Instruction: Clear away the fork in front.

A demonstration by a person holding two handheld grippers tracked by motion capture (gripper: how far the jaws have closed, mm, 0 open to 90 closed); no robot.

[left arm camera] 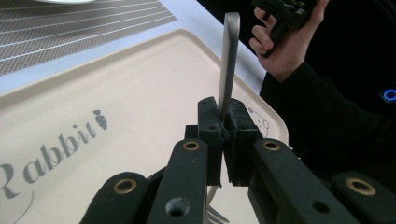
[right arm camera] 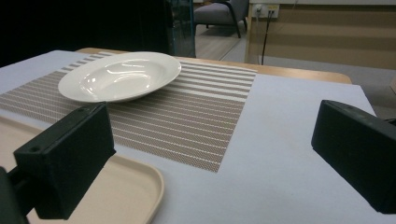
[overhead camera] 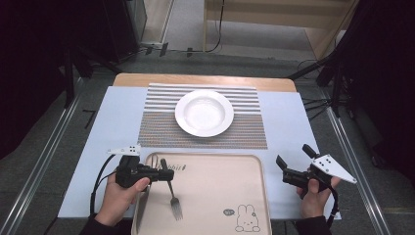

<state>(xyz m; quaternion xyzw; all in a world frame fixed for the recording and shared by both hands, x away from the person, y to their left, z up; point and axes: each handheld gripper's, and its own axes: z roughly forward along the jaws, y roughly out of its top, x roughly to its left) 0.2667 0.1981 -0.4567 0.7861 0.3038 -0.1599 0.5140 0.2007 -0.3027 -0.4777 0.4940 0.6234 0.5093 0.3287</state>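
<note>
1. You are holding the fork (overhead camera: 172, 192) over the near left of the beige tray (overhead camera: 230, 181), tines hanging toward you, likely lifting it for the place setting.
2. Your left gripper (overhead camera: 162, 175) is clamping the fork's handle between its pads (left arm camera: 211, 122).
3. Your right gripper (overhead camera: 292, 164) is waiting right of the tray, jaws wide apart and empty.
4. The white plate (overhead camera: 204, 112) is sitting on the striped placemat (overhead camera: 156, 128), farther away.
</note>
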